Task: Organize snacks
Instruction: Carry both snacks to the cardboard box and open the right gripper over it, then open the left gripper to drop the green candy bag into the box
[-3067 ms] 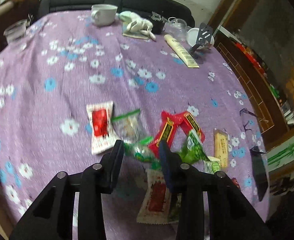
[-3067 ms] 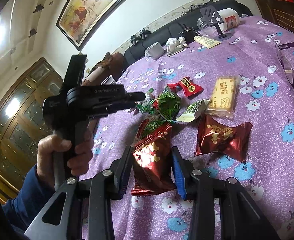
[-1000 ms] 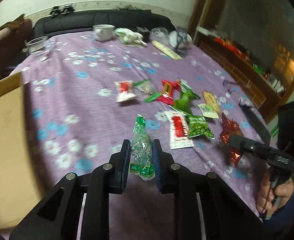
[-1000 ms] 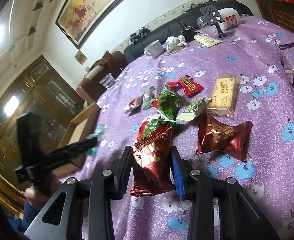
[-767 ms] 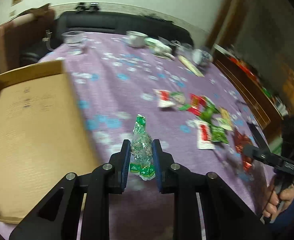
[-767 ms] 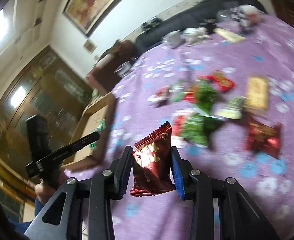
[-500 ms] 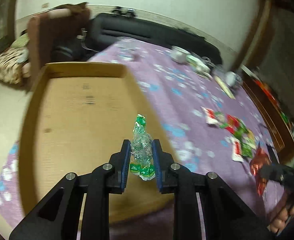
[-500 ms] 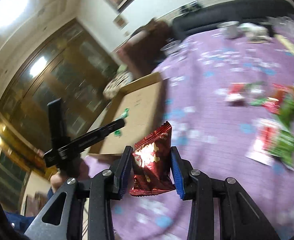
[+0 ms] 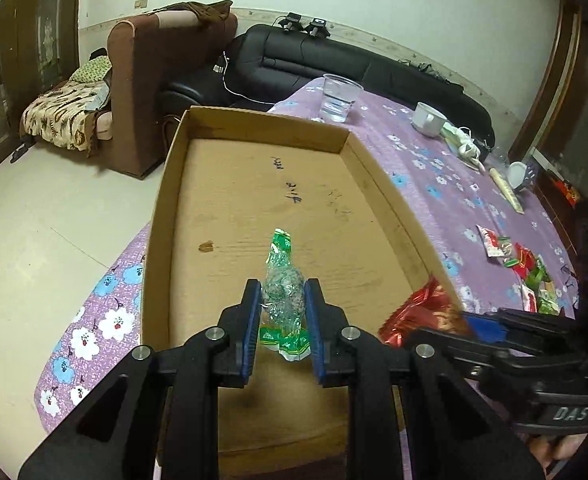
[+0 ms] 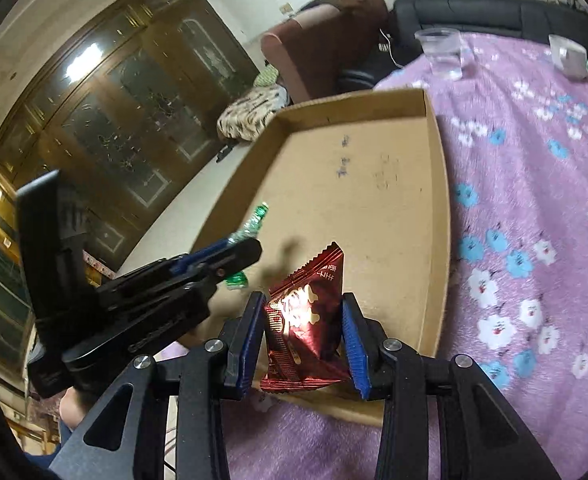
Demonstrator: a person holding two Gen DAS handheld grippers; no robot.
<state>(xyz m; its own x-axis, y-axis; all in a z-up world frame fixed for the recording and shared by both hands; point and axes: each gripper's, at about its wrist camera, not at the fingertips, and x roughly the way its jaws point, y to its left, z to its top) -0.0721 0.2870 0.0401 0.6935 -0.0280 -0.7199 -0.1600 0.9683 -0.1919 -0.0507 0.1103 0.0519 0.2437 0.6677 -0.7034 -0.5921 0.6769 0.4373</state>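
A shallow cardboard box (image 9: 253,128) (image 10: 440,216) lies on the purple flowered tablecloth (image 9: 426,168) (image 10: 534,208). My left gripper (image 9: 282,296) (image 10: 249,248) is shut on a clear green-ended candy packet (image 9: 283,300) (image 10: 249,226), held above the box floor. My right gripper (image 10: 302,312) is shut on a dark red foil snack bag (image 10: 306,320) (image 9: 422,312), hanging over the box's near right corner. Several loose snack packets (image 9: 526,268) lie far right on the cloth.
A plastic cup of water (image 9: 340,98) (image 10: 442,54) stands past the box. A white cup (image 9: 428,120) and other small items (image 9: 510,184) sit farther along the table. A brown armchair (image 9: 153,80) and a black sofa (image 9: 334,64) stand behind.
Both grippers swung left from the snack pile to the cardboard box, each carrying its packet. The box now fills both views, and the right gripper has come beside the left.
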